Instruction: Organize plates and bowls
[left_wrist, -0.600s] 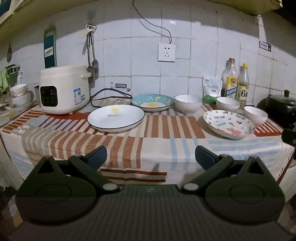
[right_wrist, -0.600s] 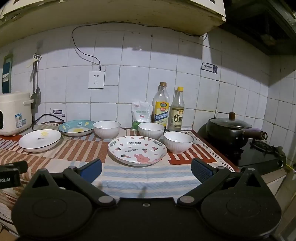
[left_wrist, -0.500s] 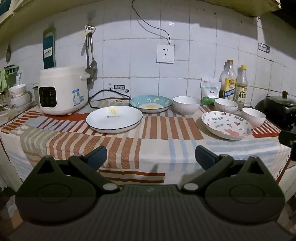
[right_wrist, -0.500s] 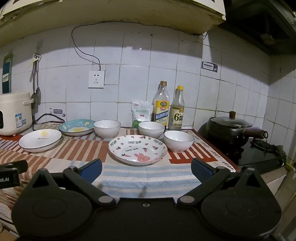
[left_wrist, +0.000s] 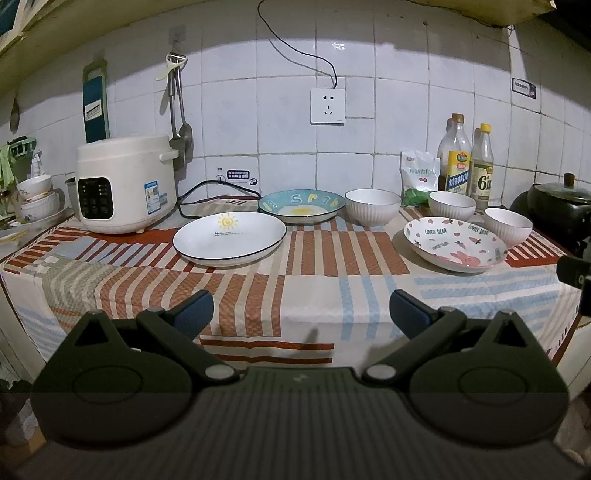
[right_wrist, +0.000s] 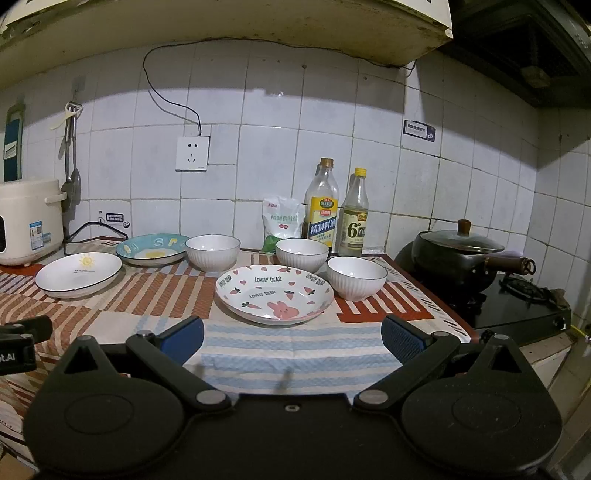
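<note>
Grippers both hung short of the counter's front edge, jaws spread wide, nothing between them. Left gripper (left_wrist: 301, 308) faced the striped cloth (left_wrist: 314, 266) below the sun plate (left_wrist: 229, 238); right gripper (right_wrist: 291, 338) faced the cloth's blue-striped part, just in front of the rabbit plate (right_wrist: 274, 293). Neither touched any dish.

Three plates and three bowls sat apart on the cloth, none stacked. Sun plate lay left of centre, near the rice cooker (left_wrist: 125, 184). Blue plate (left_wrist: 301, 206) sat behind it and to the right, close but apparently not touching. White ribbed bowl (left_wrist: 373, 206) stood just right of the blue plate. Rabbit plate sat toward the right end, with a second bowl (right_wrist: 302, 254) behind it and a third bowl (right_wrist: 356, 277) at its right rim, very near; contact unclear.

Behind the bowls stood two bottles (right_wrist: 337, 218) and a salt bag (right_wrist: 282, 221) against the tiled wall. Lidded black pot (right_wrist: 458, 254) sat on the stove at far right. Extra bowls were piled at far left (left_wrist: 37, 197) beyond the cooker.
</note>
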